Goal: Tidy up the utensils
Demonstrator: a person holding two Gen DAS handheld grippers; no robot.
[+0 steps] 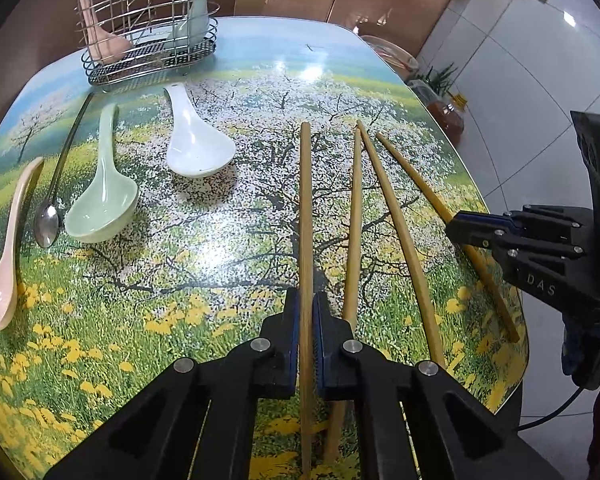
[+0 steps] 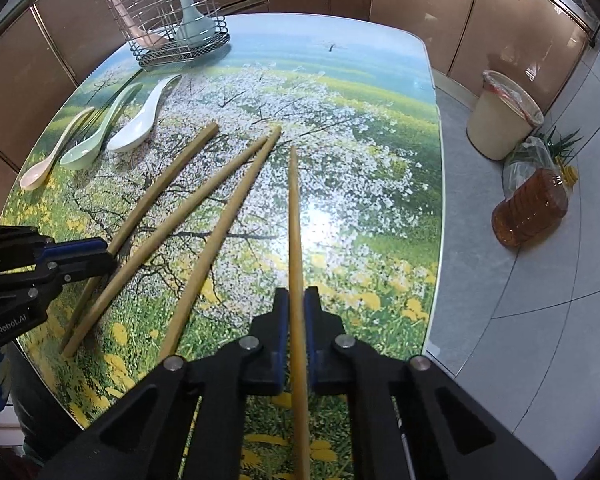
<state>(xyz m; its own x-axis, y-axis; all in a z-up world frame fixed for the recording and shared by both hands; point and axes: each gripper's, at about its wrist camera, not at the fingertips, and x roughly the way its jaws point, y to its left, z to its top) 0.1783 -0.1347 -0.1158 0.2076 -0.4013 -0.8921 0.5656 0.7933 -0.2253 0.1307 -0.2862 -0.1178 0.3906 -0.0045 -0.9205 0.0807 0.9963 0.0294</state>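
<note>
Several wooden chopsticks lie side by side on the flower-print table [image 1: 220, 260]. My left gripper [image 1: 306, 300] is shut on the leftmost chopstick [image 1: 306, 200]. My right gripper [image 2: 296, 294] is shut on the rightmost chopstick [image 2: 294, 220]. Two loose chopsticks [image 1: 392, 216] rest between them. Further left lie a white spoon [image 1: 196, 148], a green spoon [image 1: 104, 196], a metal spoon [image 1: 56, 200] and a pink spoon [image 1: 8, 256]. At the far left stands a wire utensil holder [image 1: 148, 64] with a pink spoon and a pale green spoon in it.
The table's right edge [image 2: 436, 200] drops to a tiled floor. On the floor there stand a cream bin [image 2: 504, 120], an amber oil bottle [image 2: 532, 212] and a bag of greens. Brown cabinets run behind the table.
</note>
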